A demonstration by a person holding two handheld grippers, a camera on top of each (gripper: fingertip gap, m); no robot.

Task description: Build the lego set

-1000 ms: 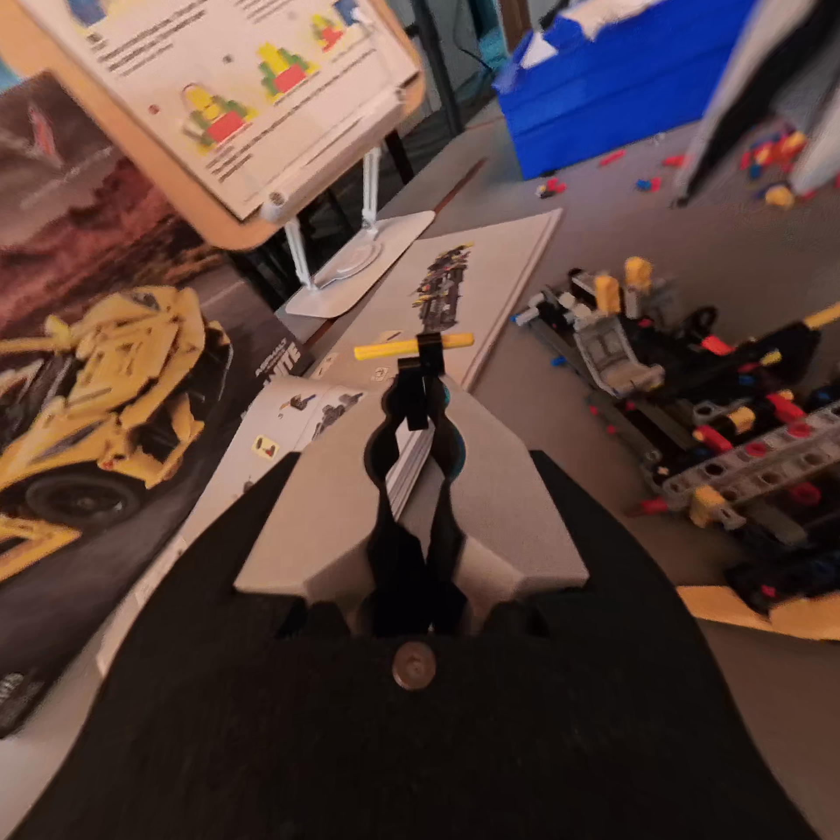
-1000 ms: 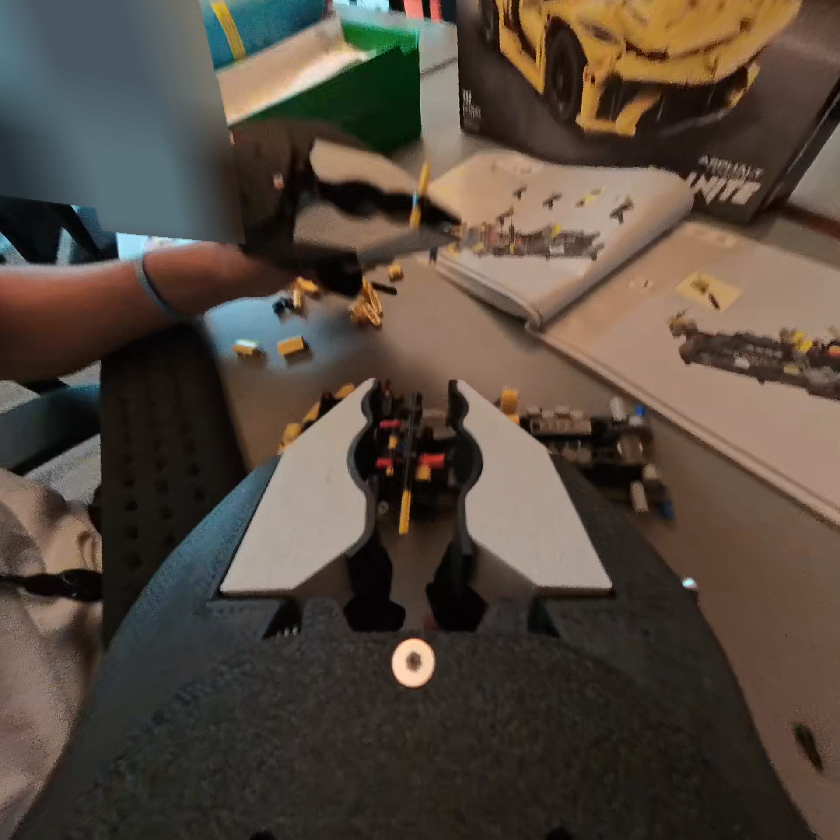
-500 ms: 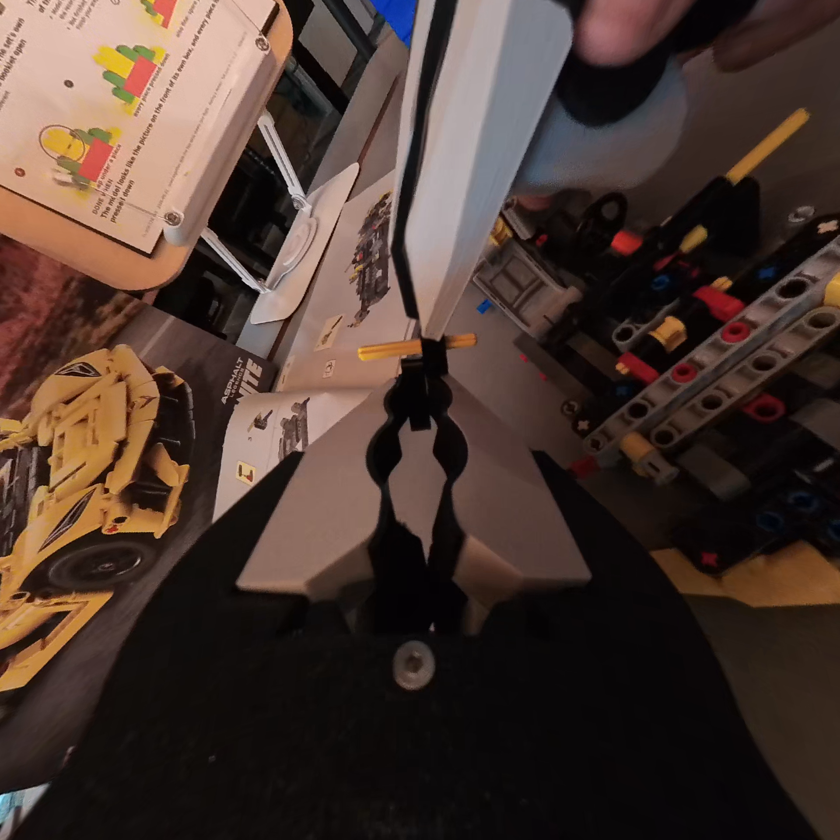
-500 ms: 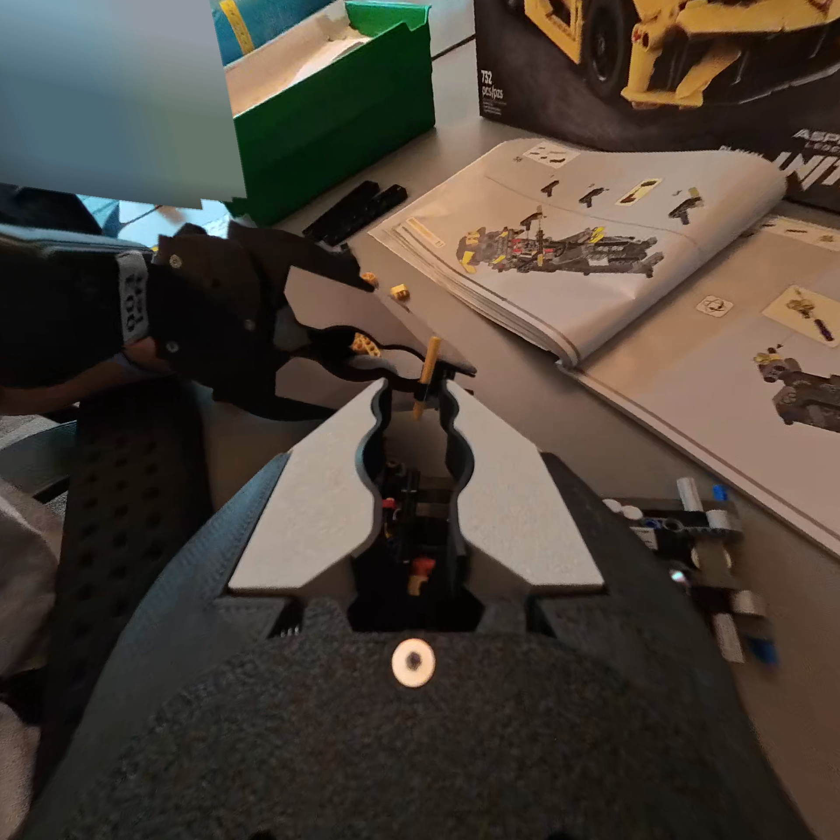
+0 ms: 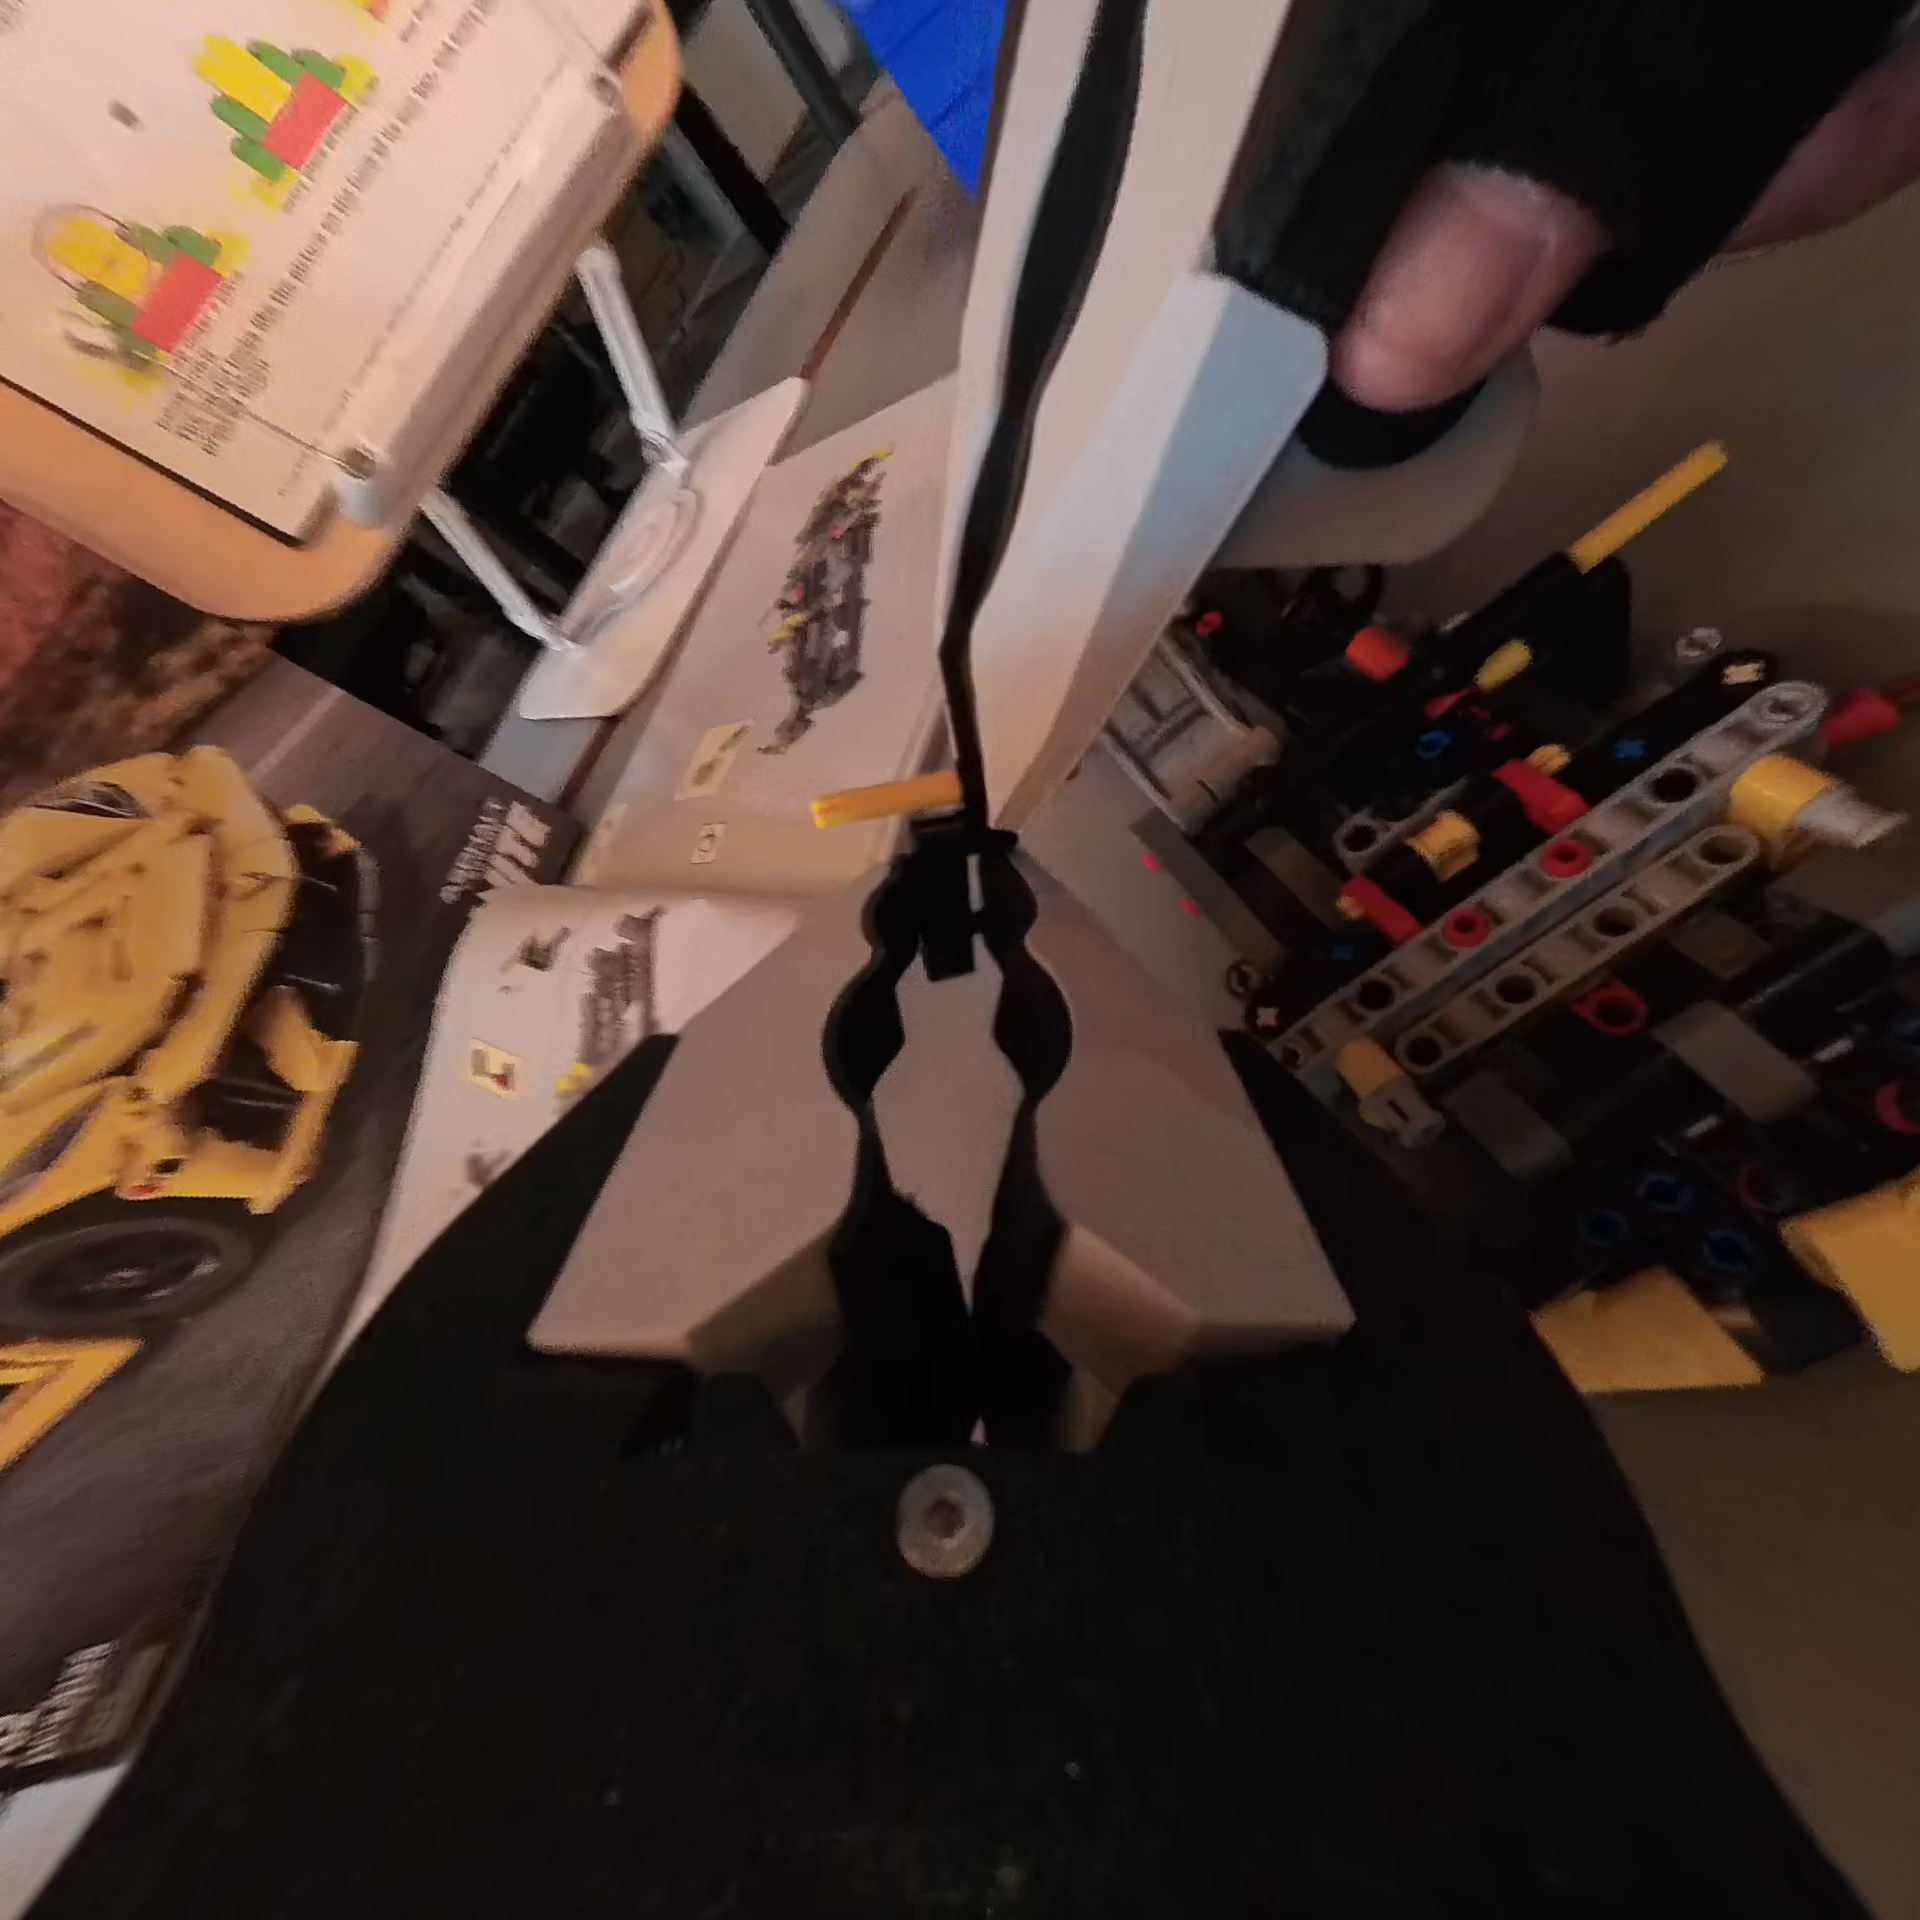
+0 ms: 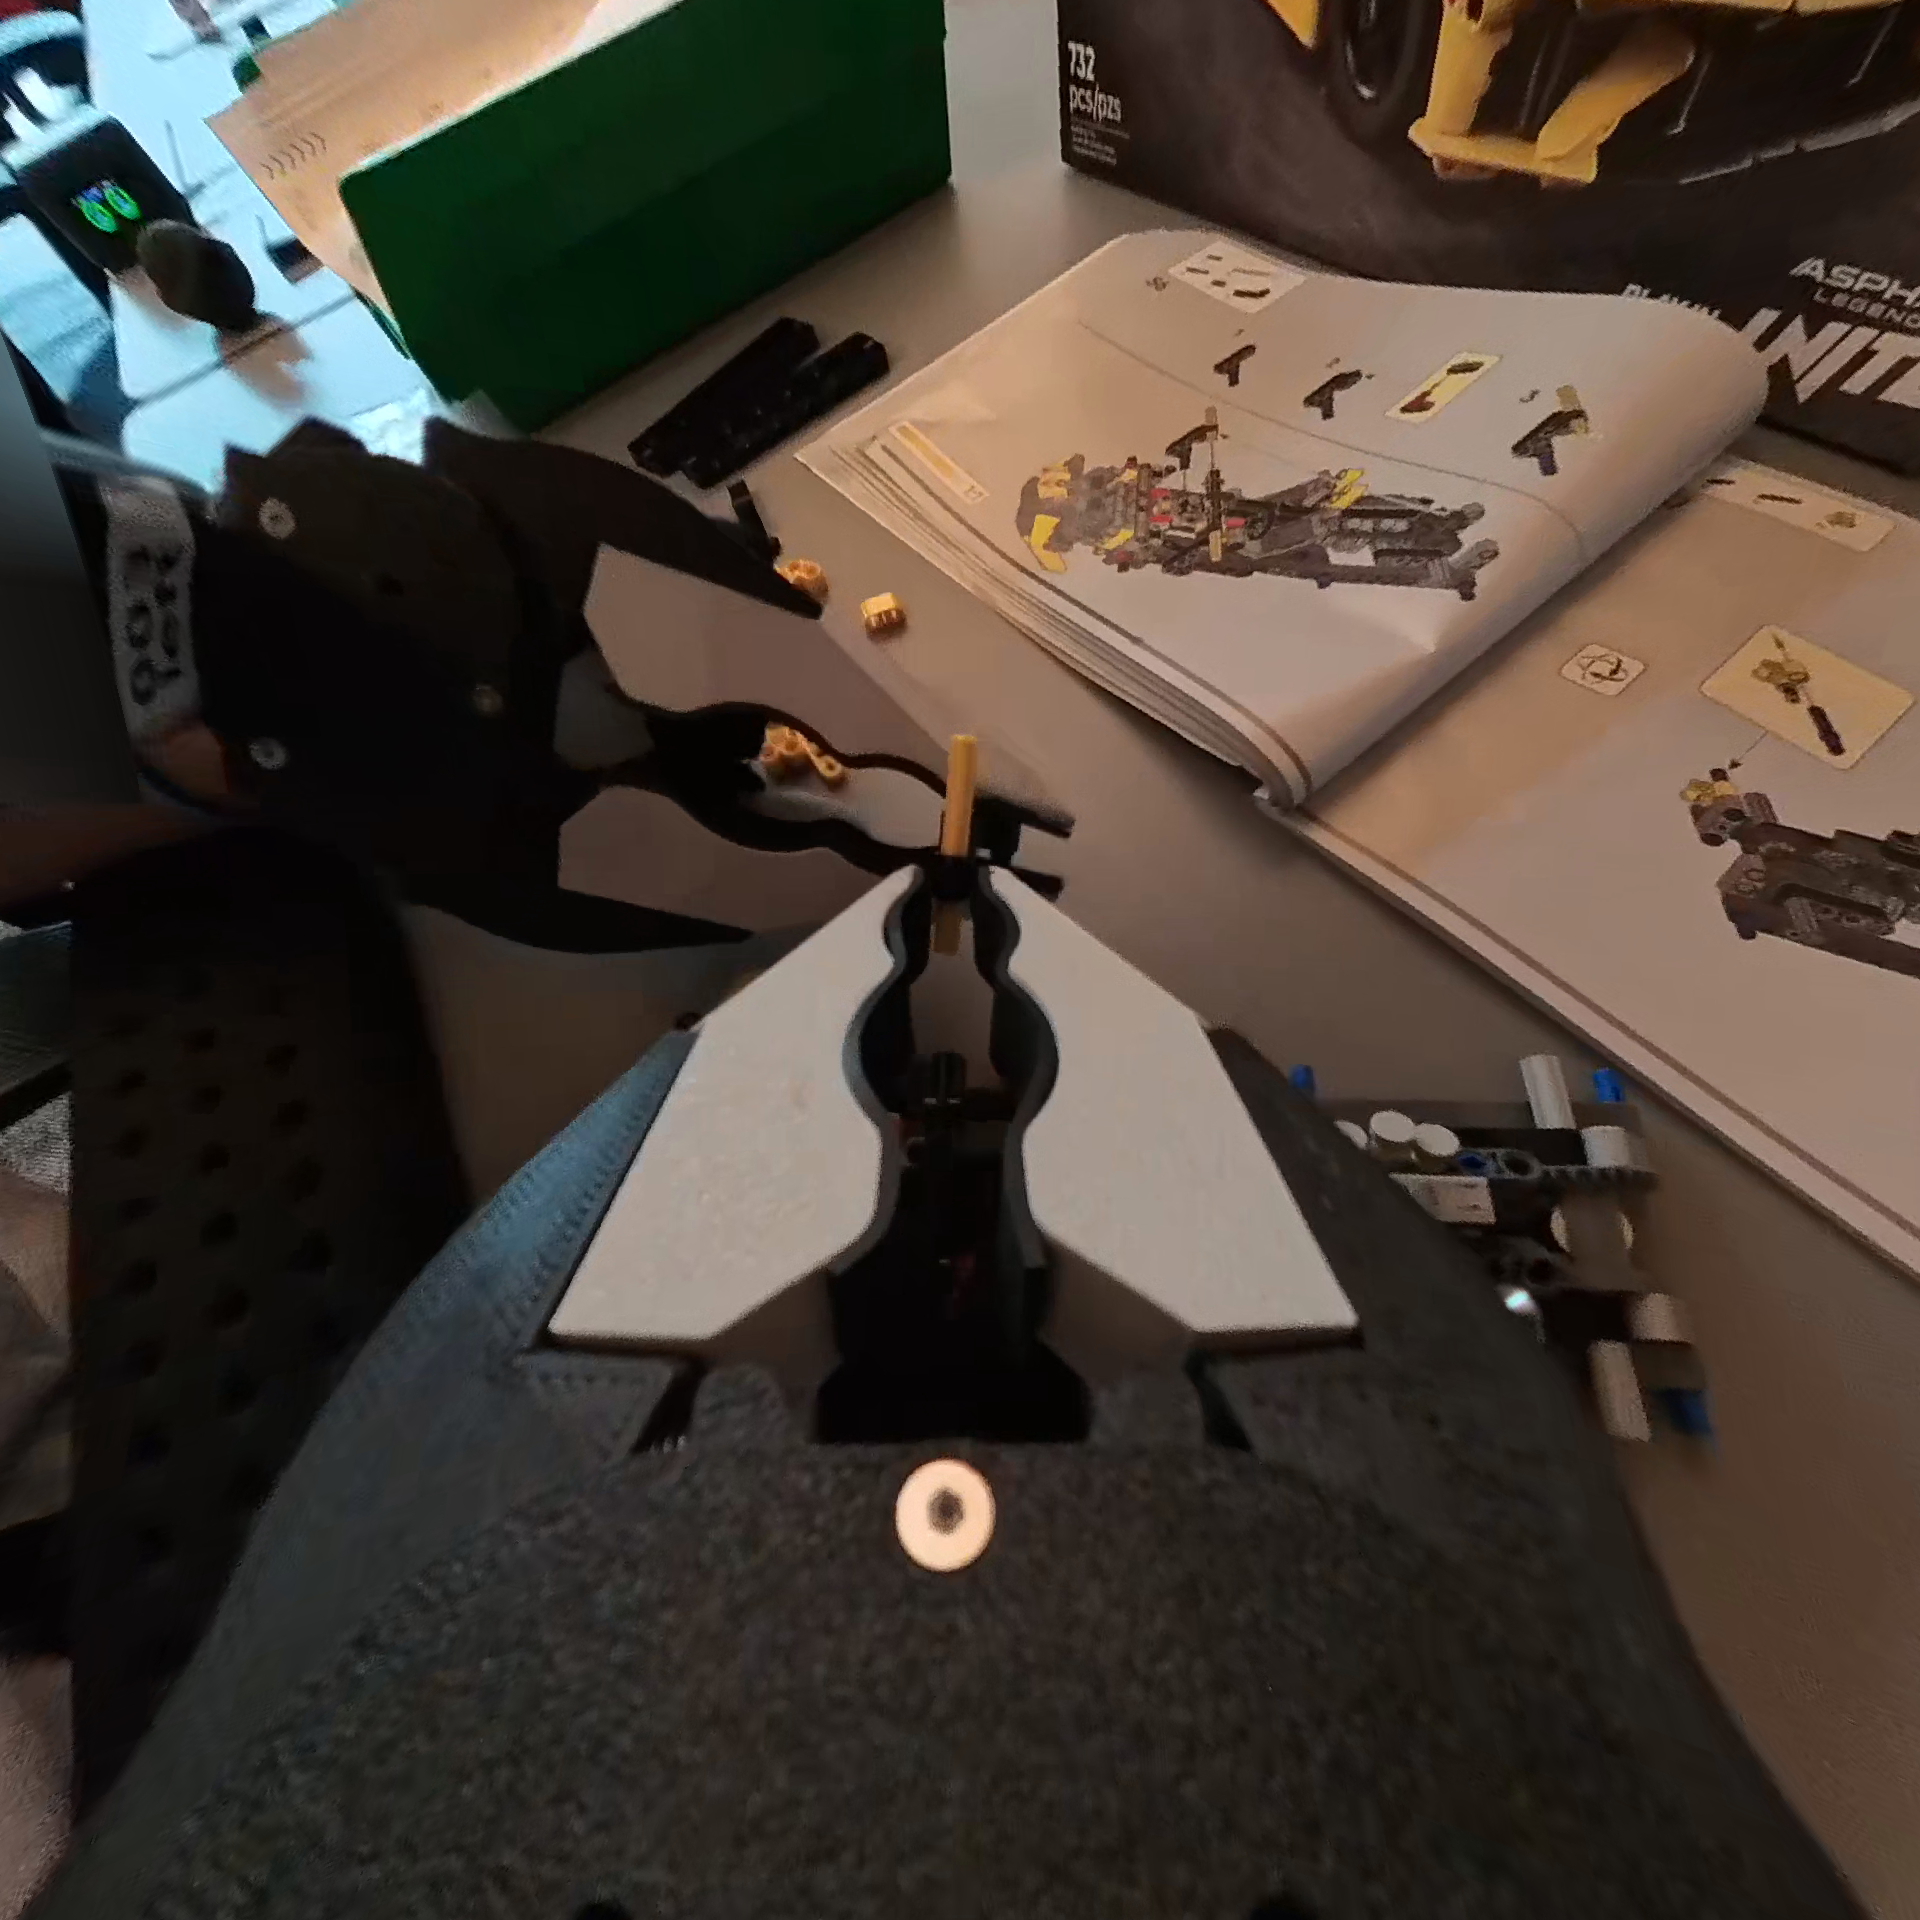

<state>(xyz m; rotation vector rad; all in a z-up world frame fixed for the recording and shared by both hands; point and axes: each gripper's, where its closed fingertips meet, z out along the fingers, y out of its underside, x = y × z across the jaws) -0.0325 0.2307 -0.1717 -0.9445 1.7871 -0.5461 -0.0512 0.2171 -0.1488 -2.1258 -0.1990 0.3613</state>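
Note:
My left gripper [image 5: 951, 883] is shut on a small black connector [image 5: 943, 935] with a yellow axle [image 5: 883, 802] through it, held above the table. My right gripper [image 6: 951, 888] meets it tip to tip, with its jaws closed around the yellow axle [image 6: 954, 790]. In the left wrist view the right gripper [image 5: 982, 821] comes down from above, held by a hand [image 5: 1455, 281]. In the right wrist view the left gripper [image 6: 997, 831] reaches in from the left. The partly built black and grey lego car chassis [image 5: 1558, 935] lies on the table to the right.
Open instruction booklets [image 6: 1299, 540] and the set's box with a yellow car [image 6: 1507, 125] lie ahead. A green box [image 6: 644, 187], black beams [image 6: 758, 405], loose yellow pieces [image 6: 883, 613] and a small sub-assembly [image 6: 1538, 1195] sit on the table. A board on a stand [image 5: 260, 260] is at the back left. The tips of both grippers are at nearly the same place.
The two grippers have come together. The right gripper left the chassis, rose to the left gripper's piece and closed its tips around the yellow axle.

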